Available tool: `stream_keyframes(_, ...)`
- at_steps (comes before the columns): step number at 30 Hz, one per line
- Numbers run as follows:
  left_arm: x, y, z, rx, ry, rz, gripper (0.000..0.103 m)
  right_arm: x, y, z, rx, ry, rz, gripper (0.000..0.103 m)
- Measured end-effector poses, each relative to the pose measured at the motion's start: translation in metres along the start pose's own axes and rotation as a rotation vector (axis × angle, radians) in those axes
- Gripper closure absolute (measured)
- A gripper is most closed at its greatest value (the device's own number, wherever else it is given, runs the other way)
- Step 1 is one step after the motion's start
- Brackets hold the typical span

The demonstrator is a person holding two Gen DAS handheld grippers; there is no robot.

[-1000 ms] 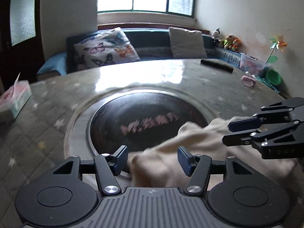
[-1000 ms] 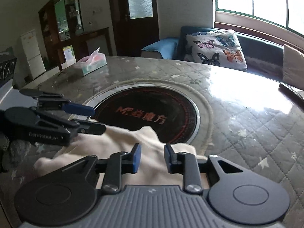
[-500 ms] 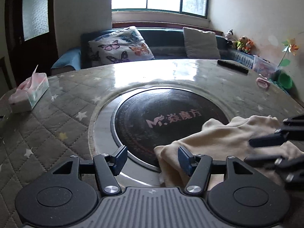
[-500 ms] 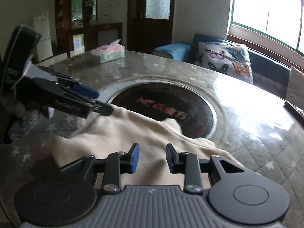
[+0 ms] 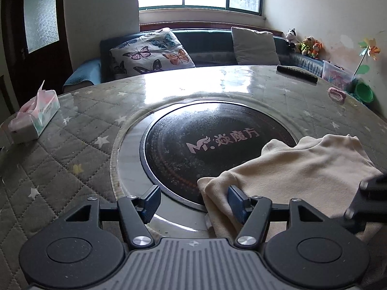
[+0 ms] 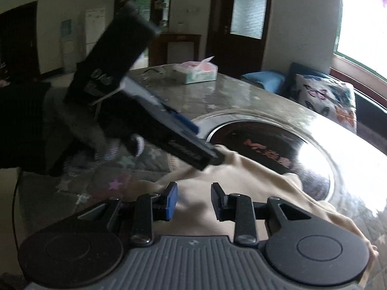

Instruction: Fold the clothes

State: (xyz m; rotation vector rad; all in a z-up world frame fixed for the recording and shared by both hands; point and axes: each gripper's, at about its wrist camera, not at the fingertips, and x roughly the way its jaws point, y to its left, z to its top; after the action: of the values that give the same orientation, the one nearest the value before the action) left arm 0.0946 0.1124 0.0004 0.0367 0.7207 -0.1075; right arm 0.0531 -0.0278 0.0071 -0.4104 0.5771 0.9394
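Cream garment [image 5: 300, 169] lies crumpled at the lower right of the left wrist view, half on the round table [image 5: 72, 149], half over its dark centre disc [image 5: 193, 140]. The left gripper [image 5: 193, 201] has jaws spread, its right pad at the cloth's folded edge, nothing pinched. The right gripper [image 6: 193, 204] stands part open over the fabric, gripping nothing. To fold well, I judge each gripper should take a corner through all layers, then lift evenly.
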Motion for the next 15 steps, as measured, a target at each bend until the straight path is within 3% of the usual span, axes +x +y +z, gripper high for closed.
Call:
stream_keyframes(11,0.000,-0.001,0.000,-0.019,0.004,0.014,0.038,-0.001,0.015,-0.006,-0.041,-0.003,0.037,0.071)
stream_keyframes(15,-0.012,-0.004,0.002,-0.027,-0.020,0.020,0.025,-0.019,0.008,-0.005,-0.001,-0.011,0.066,0.070)
